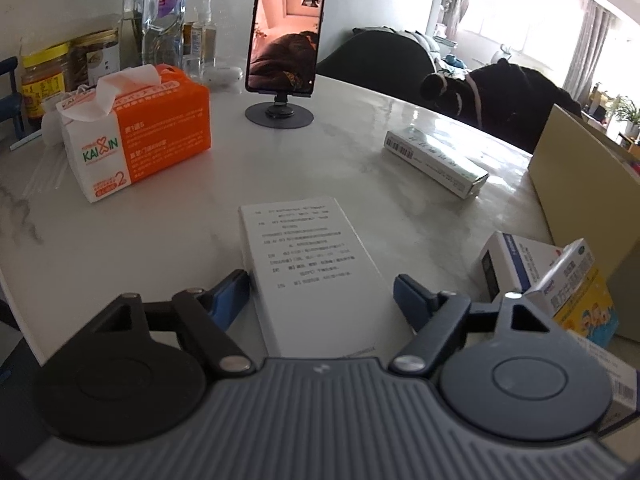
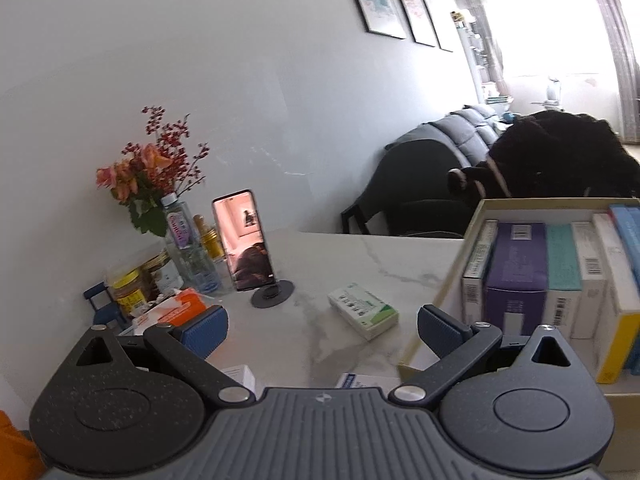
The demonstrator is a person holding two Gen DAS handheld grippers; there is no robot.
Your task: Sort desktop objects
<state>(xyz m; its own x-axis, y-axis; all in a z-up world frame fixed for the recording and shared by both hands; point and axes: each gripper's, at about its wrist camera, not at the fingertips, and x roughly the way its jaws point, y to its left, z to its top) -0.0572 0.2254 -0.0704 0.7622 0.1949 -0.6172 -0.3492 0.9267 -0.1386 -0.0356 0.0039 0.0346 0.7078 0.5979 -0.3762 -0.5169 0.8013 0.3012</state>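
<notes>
A flat white box (image 1: 316, 276) with printed text lies on the marble table (image 1: 168, 216), its near end between the left gripper's (image 1: 320, 292) spread fingers (image 1: 230, 292); contact cannot be told. That gripper sits low, aimed along the table. The right gripper (image 2: 322, 330) hovers higher, fingers released and empty, beside a cardboard box (image 2: 452, 272) of upright medicine packs, a green-white pack (image 2: 362, 310) lying ahead.

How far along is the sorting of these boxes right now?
Done: several boxes stand upright in the cardboard box. In hand: nothing gripped yet; the left gripper is open around the white box, and the right gripper is open, holding nothing. Left: the green-and-white box and the yellow box on the table.
</notes>
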